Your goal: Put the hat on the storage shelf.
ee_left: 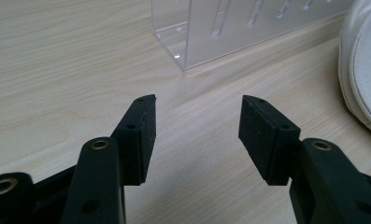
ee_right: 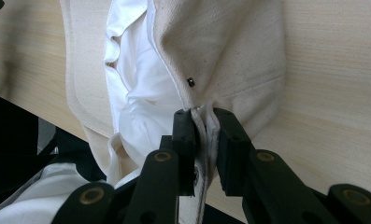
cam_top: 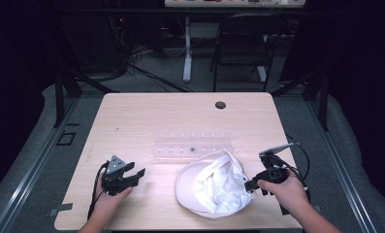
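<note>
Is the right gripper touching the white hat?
Touching. In the right gripper view, the right gripper has its two black fingers closed on the edge of the white hat, with the fabric pinched between them.

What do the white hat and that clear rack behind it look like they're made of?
The off-white brimmed hat looks like woven cotton canvas, matte, with a visible weave and stitched edge; its lining is a smoother white fabric. The clear slotted rack looks like glossy acrylic, transparent with bright edges, though it could be another hard plastic.
</note>
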{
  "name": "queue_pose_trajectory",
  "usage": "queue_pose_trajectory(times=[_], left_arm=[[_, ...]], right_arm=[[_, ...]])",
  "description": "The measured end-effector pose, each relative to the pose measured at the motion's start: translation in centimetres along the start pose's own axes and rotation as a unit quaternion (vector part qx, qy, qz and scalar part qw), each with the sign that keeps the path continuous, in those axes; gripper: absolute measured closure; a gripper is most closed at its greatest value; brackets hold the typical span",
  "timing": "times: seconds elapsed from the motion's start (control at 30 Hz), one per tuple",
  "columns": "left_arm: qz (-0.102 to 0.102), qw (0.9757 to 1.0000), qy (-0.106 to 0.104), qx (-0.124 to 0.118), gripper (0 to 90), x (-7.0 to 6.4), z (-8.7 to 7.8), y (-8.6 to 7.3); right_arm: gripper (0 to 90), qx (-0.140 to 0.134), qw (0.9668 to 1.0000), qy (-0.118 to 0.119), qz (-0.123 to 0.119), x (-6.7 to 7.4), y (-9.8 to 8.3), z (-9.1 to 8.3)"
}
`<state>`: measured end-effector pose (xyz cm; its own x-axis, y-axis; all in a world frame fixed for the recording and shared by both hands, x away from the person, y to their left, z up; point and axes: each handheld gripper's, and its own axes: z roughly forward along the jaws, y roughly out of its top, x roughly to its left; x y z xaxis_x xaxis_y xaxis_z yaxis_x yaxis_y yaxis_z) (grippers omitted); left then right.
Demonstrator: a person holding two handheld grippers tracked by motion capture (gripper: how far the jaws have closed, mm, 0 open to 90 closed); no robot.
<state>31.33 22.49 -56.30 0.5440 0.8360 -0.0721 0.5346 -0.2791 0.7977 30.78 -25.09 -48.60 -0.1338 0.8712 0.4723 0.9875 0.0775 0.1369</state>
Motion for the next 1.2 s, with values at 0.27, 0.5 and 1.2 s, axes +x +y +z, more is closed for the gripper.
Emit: queue_pose_trajectory(times=[0.27,0.5,1.2], left_arm=[[0.002,1.0000,-0.001,0.000,46.9,0.0,0.1,0.0],[-0.001,1.0000,-0.001,-0.002,46.9,0.0,0.1,0.0],[-0.002,1.0000,-0.002,-0.001,46.9,0.0,0.2,0.1]], right_arm=[[80.8,0.012,0.9999,-0.002,0.012,0.9,0.7,-0.6],[81.2,0.020,0.9997,-0.009,0.006,1.7,1.4,-1.6],[81.6,0.026,0.9995,-0.014,0.011,5.1,3.5,-3.7]])
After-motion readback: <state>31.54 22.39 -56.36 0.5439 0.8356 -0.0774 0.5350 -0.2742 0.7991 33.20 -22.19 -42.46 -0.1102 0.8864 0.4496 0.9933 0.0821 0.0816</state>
